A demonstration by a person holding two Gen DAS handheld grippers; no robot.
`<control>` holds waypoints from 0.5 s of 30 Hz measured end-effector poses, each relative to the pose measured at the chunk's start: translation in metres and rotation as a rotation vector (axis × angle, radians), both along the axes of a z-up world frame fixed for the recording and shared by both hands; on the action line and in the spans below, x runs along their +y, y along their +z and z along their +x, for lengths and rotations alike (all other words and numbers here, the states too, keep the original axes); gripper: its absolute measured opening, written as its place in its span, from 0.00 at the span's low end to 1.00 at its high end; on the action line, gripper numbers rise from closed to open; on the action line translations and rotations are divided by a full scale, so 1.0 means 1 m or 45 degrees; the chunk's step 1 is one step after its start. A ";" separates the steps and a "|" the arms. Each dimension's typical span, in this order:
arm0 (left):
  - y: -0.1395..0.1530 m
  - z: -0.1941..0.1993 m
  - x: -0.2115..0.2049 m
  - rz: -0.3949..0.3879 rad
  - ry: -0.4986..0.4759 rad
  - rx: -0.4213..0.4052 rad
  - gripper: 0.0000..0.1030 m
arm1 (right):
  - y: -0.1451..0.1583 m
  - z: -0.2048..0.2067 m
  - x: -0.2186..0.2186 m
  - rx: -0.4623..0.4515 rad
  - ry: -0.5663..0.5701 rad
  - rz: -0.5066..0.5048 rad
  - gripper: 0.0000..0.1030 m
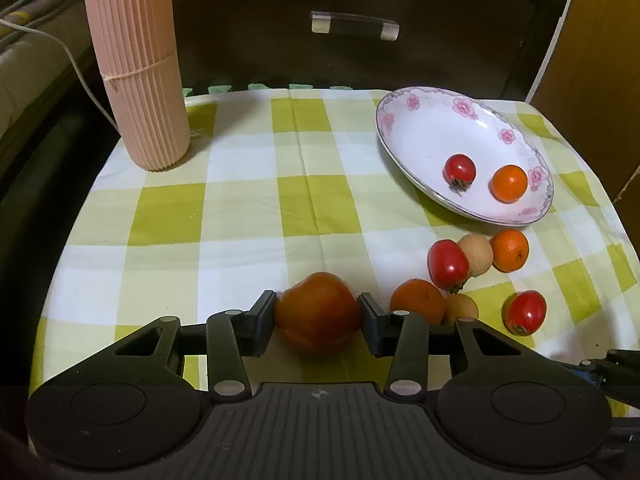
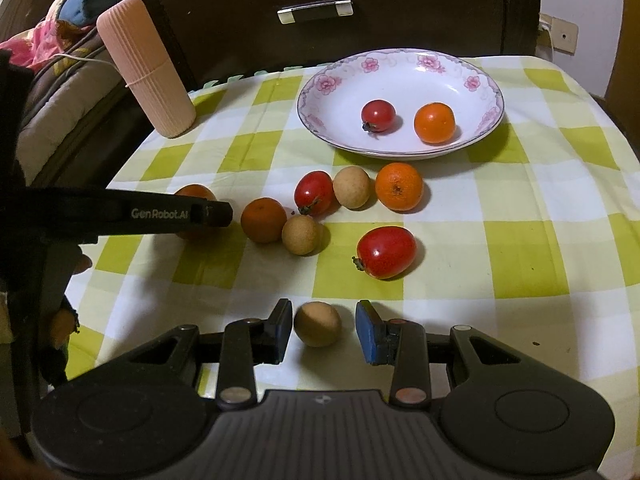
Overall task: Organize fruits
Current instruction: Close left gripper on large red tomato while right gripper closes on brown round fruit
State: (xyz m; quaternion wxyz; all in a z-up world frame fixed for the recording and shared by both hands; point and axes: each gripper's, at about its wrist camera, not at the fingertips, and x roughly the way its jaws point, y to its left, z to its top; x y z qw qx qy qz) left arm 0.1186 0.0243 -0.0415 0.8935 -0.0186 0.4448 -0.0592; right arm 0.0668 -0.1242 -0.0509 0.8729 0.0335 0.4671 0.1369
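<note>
While the plate holds only two fruits, most of the sorting is, by my judgement, still ahead.

Left gripper (image 1: 318, 314): both pads press on a large orange-red tomato (image 1: 318, 312) at 6 o'clock in its own view; it is closed onto it, about a third open.

Right gripper (image 2: 324, 332): a small tan longan (image 2: 318, 323) sits between the pads with a gap on each side, widest on the blue-pad side; nearly closed, yet not gripping.

Flowered plate (image 1: 404, 120): at 2 o'clock on the checked bench cloth (image 1: 240, 208), holding a red cherry tomato (image 1: 460, 171) and a small orange (image 1: 509, 183).

Loose fruit: two oranges, two longans and two red tomatoes clustered just beside the plate's near rim, some touching.

Pink ribbed tube (image 1: 136, 64): upright at 10 o'clock, well apart from the fruit.

Doing the lift well: raise the tomato straight up before swinging toward 2 o'clock, so it passes over the cluster, not through it.

Grip: light pressure; the tomato looks soft and could bruise.

Release: low over bare plate, away from the two fruits, which could roll.

Risk: the orange (image 1: 418, 300) lies just beside the pad nearer it.
</note>
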 end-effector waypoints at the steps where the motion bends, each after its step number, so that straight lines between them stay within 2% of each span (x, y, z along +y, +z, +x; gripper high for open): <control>1: 0.000 -0.001 0.000 0.001 -0.002 0.001 0.50 | 0.000 0.000 0.000 0.002 0.004 -0.003 0.31; 5: 0.001 -0.007 0.000 -0.001 -0.014 0.011 0.50 | 0.001 -0.002 0.002 -0.002 0.026 -0.013 0.25; 15: 0.007 -0.043 -0.014 -0.002 -0.133 0.069 0.50 | 0.011 -0.016 -0.006 -0.027 0.035 -0.039 0.25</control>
